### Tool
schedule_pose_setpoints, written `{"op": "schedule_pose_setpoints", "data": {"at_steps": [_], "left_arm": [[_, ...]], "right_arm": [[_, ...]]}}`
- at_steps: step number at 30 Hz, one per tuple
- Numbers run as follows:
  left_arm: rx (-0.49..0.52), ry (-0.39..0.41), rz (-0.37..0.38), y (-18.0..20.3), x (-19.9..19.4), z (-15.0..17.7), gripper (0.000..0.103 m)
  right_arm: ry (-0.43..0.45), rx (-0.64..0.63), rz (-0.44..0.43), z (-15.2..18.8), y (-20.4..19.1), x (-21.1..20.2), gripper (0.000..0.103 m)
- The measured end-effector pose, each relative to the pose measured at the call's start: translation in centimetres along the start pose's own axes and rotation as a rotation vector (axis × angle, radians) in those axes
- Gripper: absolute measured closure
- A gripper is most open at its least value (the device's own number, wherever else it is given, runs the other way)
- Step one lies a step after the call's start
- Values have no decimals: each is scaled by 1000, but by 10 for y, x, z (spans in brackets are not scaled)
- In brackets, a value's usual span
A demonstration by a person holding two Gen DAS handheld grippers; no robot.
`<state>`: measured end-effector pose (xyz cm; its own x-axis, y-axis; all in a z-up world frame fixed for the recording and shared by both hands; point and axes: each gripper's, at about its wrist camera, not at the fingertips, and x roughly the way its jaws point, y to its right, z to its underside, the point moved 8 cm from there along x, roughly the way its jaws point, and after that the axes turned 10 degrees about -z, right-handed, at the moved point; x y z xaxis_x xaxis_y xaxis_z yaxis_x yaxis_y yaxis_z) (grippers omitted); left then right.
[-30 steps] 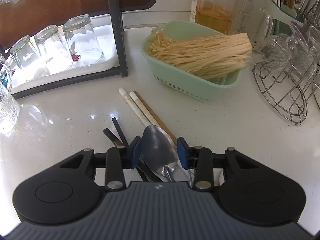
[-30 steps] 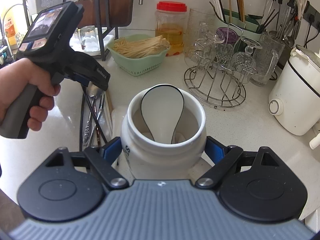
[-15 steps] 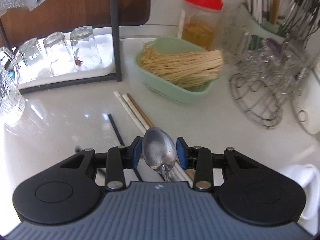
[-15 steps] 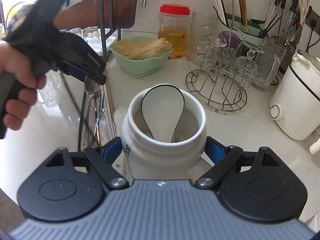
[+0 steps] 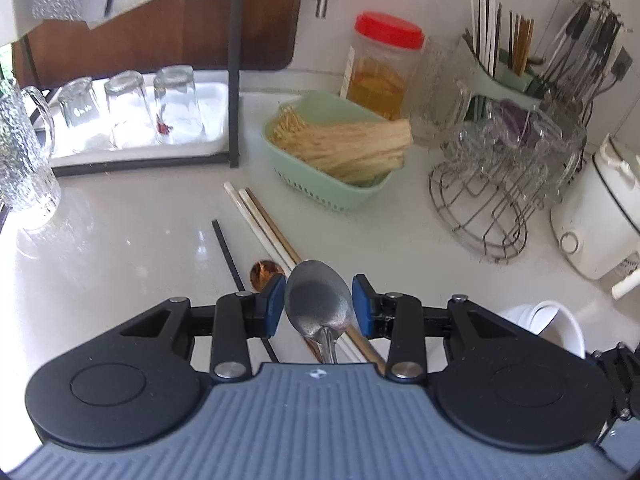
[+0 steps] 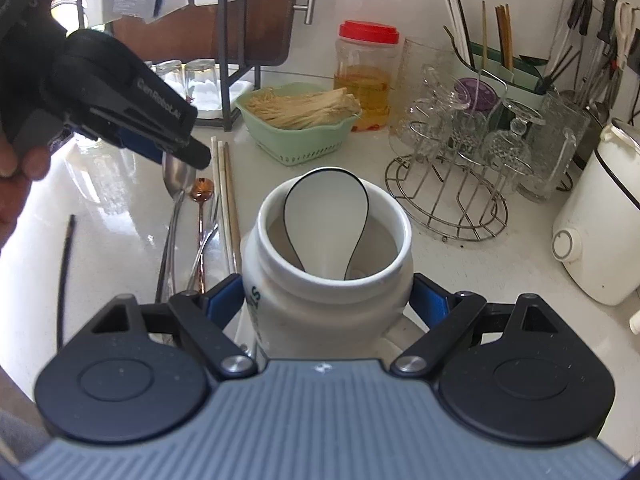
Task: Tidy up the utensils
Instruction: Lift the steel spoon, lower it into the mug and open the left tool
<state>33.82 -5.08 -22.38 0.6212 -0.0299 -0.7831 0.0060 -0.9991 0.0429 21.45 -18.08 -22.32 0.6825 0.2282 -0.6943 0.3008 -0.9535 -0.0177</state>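
Left gripper (image 5: 319, 306) is pinching the steel spoon (image 5: 318, 304) by its bowl, pads clamping both edges, handle hanging down toward the counter (image 5: 120, 248); likely carrying it to the jar (image 6: 328, 272). Right gripper (image 6: 328, 298) is spreading wide, pads bracing the jar's sides, probably steadying it for drop-ins. A white ladle (image 6: 326, 216) is sitting inside already. Chopsticks (image 5: 260, 224), copper spoon (image 6: 203, 188) and a fork (image 6: 210, 224) are lying on the counter just left of the jar, waiting.

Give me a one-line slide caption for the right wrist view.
Right gripper clasps the white jar holding a ceramic spoon while the left gripper lifts a steel spoon.
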Motion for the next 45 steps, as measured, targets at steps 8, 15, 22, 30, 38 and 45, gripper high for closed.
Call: {"op": "schedule_pose_setpoints", "data": {"at_steps": [8,15,22,30,38,45], "left_arm": [[-16,43,7,-5,-15,-17,61],[-3,65,42,5,-37,-29,62],[9,135,96,22,-72,-52,62],[27,231,170,50,-114,-81,62],[85,245,228,87,-124,-89,62],[126,242,250,116,-110,-85,62]], "right_arm": [[-3,-18,-25,-5,2,5,12],[1,-20,-27,-5,2,6,12],[5,-22,-28,-6,1,6,12],[3,-25,-31,-7,2,7,12],[12,-29,-38,-8,2,8,12],[20,-28,-44,-8,2,9,12]]}}
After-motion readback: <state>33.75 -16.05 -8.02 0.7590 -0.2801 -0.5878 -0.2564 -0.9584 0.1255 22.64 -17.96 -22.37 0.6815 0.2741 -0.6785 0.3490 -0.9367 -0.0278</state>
